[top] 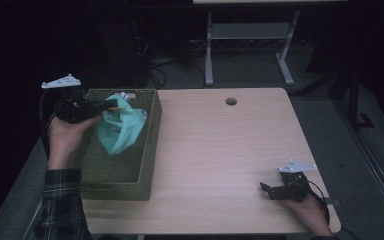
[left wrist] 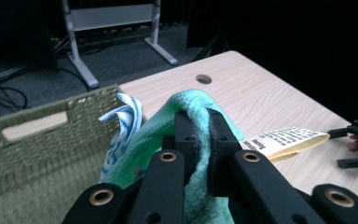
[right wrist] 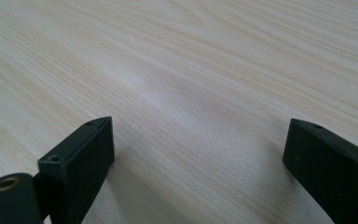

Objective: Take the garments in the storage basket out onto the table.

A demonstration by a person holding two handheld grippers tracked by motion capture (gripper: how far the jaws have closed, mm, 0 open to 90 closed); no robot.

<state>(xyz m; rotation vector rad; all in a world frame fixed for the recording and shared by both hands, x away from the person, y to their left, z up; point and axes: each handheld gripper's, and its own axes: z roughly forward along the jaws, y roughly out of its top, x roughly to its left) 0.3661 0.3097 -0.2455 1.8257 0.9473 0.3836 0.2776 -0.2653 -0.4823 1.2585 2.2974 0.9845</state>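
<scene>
**Green cloth lifted over the woven basket**

The left gripper (top: 111, 106) has its jaws pinched tight on a fold of a mint-green cloth (top: 119, 129), which hangs from them above the olive woven basket (top: 147, 165) at the left end of the wooden table (top: 230, 160). In the left gripper view the cloth (left wrist: 168, 135) is bunched between the two black jaws, a white care label (left wrist: 286, 141) sticks out to one side of it, and a blue-and-white striped fabric (left wrist: 123, 126) shows just behind it, inside the basket (left wrist: 37, 135); whether that second piece is caught up with the cloth cannot be told.

The right gripper (top: 269, 191) rests on the table well apart from the basket, near the right front corner; in its own view the jaws stand wide apart over bare wood (right wrist: 191, 70) with nothing between them.

The step in hand looks like taking the cloth out of the basket. The next move probably calls for carrying it clear of the basket's right wall, high enough that the hanging end does not drag on the rim, and out over the open tabletop, where the idle right gripper could take a corner.
</scene>
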